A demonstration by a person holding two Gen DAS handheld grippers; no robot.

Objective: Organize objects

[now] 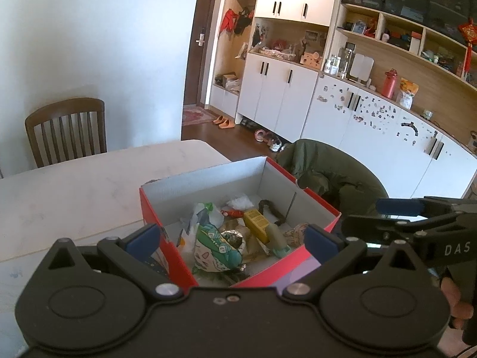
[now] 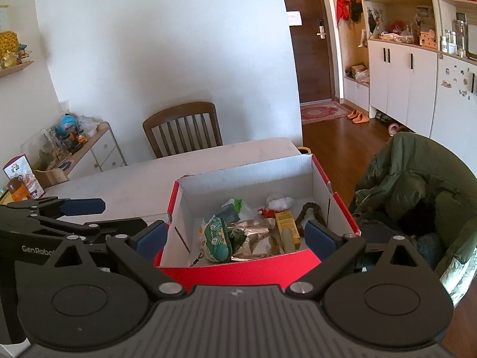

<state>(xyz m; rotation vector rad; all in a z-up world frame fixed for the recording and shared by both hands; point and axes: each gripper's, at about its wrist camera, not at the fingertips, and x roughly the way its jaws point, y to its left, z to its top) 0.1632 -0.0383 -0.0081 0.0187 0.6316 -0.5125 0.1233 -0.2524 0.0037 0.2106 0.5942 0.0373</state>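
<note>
- Hovering side by side, the left hand-held gripper point(image 1: 232, 240) and right hand-held gripper point(image 2: 235, 235) are both spread and empty, likely choosing what to pick.
- Snack packets point(image 2: 219, 237) sit jumbled inside the red box point(image 2: 238, 273) at the bench point(image 1: 74, 191) corner.

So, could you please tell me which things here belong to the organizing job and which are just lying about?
Part of the job:
- red box on the table
- in it: green patterned pouch, yellow carton, foil packet, red tube
- left gripper and right gripper, both open, empty

Just lying about:
- green jacket
- wooden chair
- orange slippers
</note>
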